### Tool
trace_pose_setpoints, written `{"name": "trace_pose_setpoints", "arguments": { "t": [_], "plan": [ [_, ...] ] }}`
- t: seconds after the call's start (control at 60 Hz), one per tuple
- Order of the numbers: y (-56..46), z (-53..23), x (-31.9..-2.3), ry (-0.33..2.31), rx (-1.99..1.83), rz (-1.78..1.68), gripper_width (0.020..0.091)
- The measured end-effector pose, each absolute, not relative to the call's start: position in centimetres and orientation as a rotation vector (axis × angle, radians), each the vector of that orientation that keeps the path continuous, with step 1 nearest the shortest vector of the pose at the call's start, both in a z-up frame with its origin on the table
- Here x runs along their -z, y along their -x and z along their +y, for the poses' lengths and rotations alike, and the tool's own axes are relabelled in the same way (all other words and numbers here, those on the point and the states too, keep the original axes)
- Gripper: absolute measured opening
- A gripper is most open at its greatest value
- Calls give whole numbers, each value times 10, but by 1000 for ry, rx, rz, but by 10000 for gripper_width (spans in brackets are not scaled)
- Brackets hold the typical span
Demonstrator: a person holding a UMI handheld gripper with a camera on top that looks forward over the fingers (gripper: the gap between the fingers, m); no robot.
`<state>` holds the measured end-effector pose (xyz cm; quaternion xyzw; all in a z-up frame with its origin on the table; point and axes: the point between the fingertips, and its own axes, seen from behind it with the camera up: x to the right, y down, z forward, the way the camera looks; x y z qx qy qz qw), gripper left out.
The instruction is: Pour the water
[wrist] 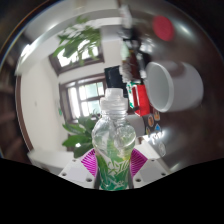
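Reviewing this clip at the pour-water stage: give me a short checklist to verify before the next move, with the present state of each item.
1. Bottle sits between the claw fingers, pink pads at both sides: ok.
2. Both fingers actually press on the bottle: cannot tell.
3. Bottle roughly upright, not yet tipped: ok.
4. Cap off for pouring: not ok, a white cap seems to be on.
5. Receiving vessel: a white cup shows beyond the bottle; whether it is the target: cannot tell.
6. Water level in the bottle: cannot tell.
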<state>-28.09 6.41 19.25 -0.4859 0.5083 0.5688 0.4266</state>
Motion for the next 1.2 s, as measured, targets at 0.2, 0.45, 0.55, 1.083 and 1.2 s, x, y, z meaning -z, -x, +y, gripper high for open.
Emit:
{"name": "trace_pose_setpoints", "arguments": {
  "t": [0.2, 0.45, 0.55, 1.083, 1.2],
  "plan": [
    [256, 65, -268, 1497, -887, 692, 393],
    [156, 68, -297, 1666, -71, 155, 396],
    [98, 69, -278, 1702, 138, 122, 395],
    [-26, 73, -98, 1773, 180, 280, 401],
    [-22, 71, -97, 1765, 182, 244, 398]
  ]
}}
